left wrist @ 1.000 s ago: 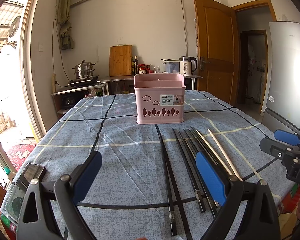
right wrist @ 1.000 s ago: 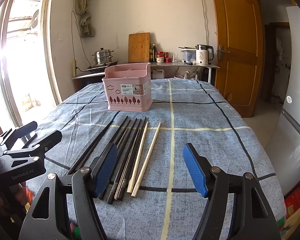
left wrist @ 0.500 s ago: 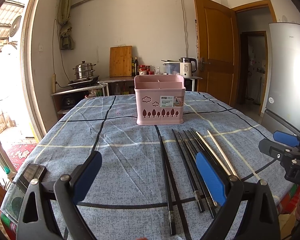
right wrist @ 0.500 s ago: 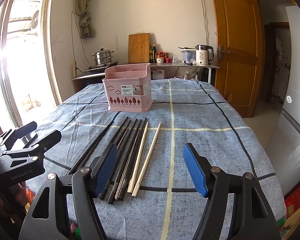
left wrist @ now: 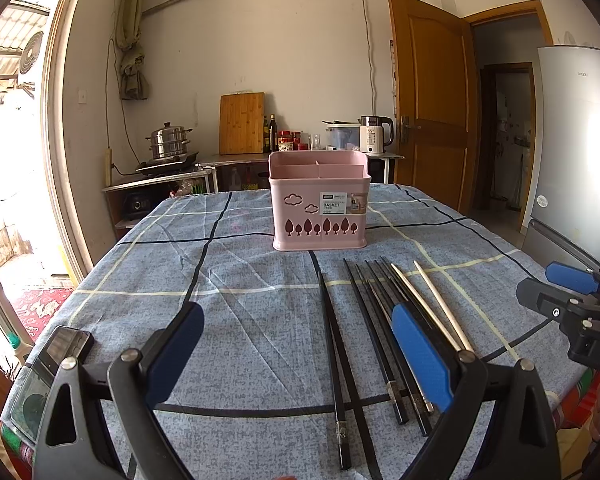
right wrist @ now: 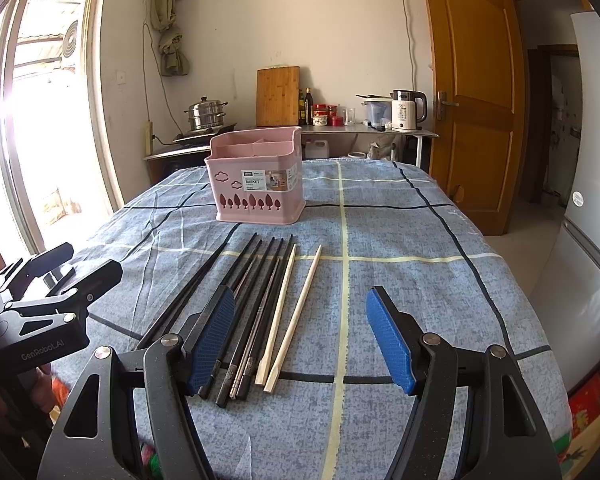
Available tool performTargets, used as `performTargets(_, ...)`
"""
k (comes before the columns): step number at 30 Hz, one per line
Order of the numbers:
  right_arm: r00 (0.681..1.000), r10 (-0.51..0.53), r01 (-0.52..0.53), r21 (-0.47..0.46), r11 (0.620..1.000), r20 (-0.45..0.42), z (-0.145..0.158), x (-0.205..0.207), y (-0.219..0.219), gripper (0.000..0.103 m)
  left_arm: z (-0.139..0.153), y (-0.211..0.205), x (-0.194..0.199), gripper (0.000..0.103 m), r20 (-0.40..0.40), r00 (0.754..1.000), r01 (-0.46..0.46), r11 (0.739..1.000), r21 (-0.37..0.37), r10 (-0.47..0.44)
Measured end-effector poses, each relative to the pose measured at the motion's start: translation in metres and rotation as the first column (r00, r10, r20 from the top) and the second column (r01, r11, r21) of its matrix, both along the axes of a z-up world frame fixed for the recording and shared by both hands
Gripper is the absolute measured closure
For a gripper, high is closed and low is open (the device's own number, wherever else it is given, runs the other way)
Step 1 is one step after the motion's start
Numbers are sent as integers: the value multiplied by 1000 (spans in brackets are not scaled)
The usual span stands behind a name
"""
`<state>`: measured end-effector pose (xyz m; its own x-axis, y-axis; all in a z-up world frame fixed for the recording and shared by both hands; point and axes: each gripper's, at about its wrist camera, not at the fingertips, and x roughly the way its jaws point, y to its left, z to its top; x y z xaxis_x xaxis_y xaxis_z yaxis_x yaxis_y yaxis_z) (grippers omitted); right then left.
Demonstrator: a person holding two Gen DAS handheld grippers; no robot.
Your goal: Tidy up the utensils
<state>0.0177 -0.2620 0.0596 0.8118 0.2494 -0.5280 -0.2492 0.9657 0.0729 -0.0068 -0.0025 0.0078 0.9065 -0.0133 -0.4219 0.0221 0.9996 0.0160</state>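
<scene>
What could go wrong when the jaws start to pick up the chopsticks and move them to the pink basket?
1. The black chopsticks lie packed side by side, some touching, so closing on one may drag or pinch its neighbours.
2. The pink basket stands free on the wrinkled tablecloth; a chopstick pushed against its rim might tip or slide it.
3. The two light wooden chopsticks lie flat, so a grip may slip.

A matt, woven blue cloth with wrinkles was seen covering the table. At frame centre a smooth pink plastic utensil basket carried a glossy paper label. Glossy black chopsticks with metal bands and two pale bare-wood chopsticks were laid on the cloth. Textured blue pads on matt black plastic were shown on the right gripper.
</scene>
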Motion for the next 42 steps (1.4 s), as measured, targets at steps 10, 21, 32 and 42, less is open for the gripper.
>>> performTargets(10, 1000, 0, 0, 0, 1000, -1, -1, 0, -1, 34, 0, 0, 0, 6, 1, 1000, 0, 1000, -1, 0)
performTargets(21, 1000, 1, -1, 0, 1000, -4, -1, 1, -1, 34, -1, -2, -1, 6, -2, 1000, -2, 1000, 0, 2)
performTargets(32, 1000, 1, -1, 1, 1000, -16, -3, 7, -1, 34, -4, -1, 12, 6, -24, 1000, 0, 1000, 23, 1)
performTargets(42, 998, 6, -8, -32, 999, -61, -7, 46, 4, 34, -12, 1, 59, 6, -107, 994, 32, 998, 59, -26)
